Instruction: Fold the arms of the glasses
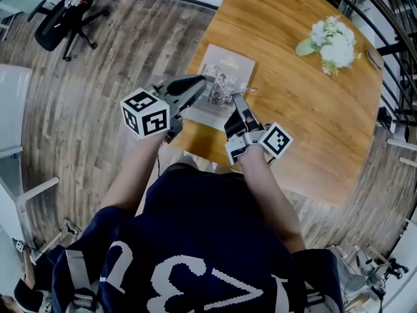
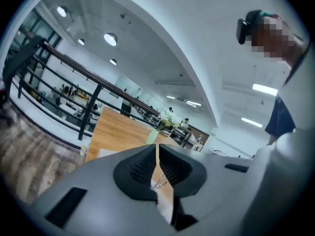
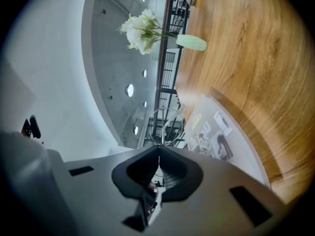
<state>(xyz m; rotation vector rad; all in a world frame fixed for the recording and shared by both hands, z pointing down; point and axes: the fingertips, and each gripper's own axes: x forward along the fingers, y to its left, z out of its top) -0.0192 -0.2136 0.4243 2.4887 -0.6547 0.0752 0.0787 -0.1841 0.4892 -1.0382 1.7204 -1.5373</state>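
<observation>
My right claw (image 3: pixel 158 150) is clenched on the glasses (image 3: pixel 165 124). One wire rim sticks out past the tips, so I have them by the front, close to a lens. In the head view they hang in the air just over the magazine (image 1: pixel 221 77) at the near edge of the table (image 1: pixel 313 109), between my two claws. My left claw (image 2: pixel 157 149) is closed too, pads together. A bit of wire shows low in the slit, but I cannot tell whether an arm is nipped there or only seen through the gap.

The step, as I judge it, is to swing one arm in on its hinge. The right claw's job is to be a vice: hold level, no rolling, and squeeze no harder, since wire this thin will bend or pivot in the pads. The left claw does the moving. If it has the arm, I should let it follow the arc round the hinge, toward the back of the lenses, rather than pull straight across, which would drag the frame out of my right grip. If it holds nothing, closed tips make a good blunt finger: press near the arm's free end, where little force is needed, and push until it lies flat. Then the other arm goes over the first.

I should stay low above the magazine, so a slip means a short drop onto paper.
</observation>
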